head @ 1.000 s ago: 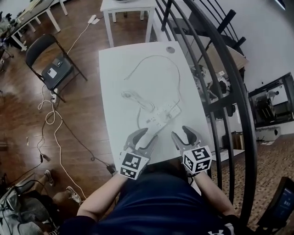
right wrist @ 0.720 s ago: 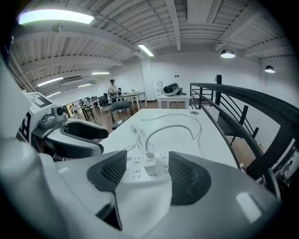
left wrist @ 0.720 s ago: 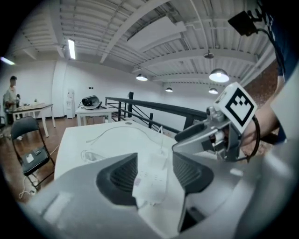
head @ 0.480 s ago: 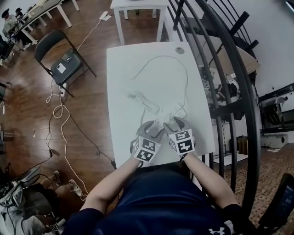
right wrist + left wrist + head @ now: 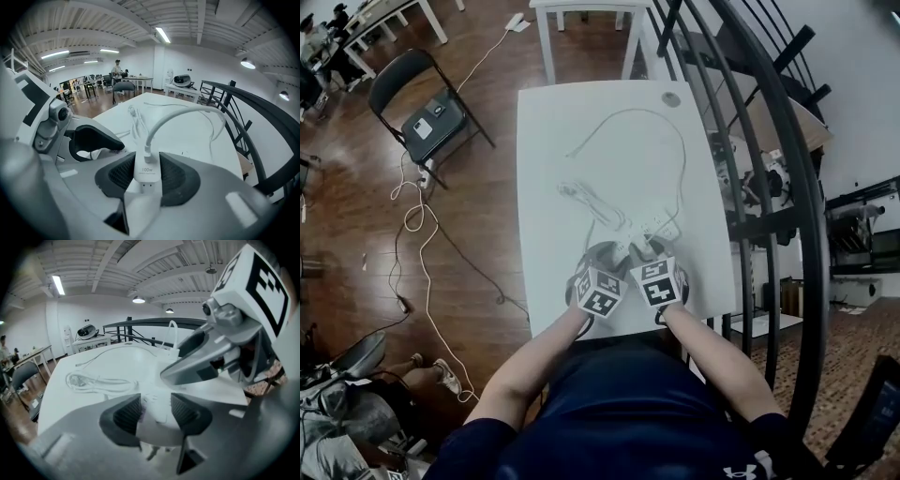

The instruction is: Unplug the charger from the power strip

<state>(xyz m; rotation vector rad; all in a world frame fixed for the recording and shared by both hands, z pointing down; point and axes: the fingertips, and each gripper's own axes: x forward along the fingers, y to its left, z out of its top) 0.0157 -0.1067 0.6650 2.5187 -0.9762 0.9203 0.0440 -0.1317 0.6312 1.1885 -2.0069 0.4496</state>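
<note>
While both tools sit low over the near end of the white tabletop (image 5: 551, 159), marker cubes side by side in the head view, each has its jaws closing on a white part. Left tool (image 5: 156, 403): the near end of the power strip (image 5: 160, 428) lies between its ribbed pads, and both pads meet the strip's long sides. Right tool (image 5: 147, 160): pads pinch the charger (image 5: 146, 177), a small white block printed "100W", standing upright with its foot on the white strip below. A white cable (image 5: 172, 116) leaves the charger's top, arches up and runs off across the tabletop. The tools are just beside each other; a jaw of the left one fills the left of the right gripper view. Farther up the tabletop lies a loose coil of cord (image 5: 96, 379), well apart from both tools. A black folding chair (image 5: 420, 111) stands on the wood floor to the left.
</note>
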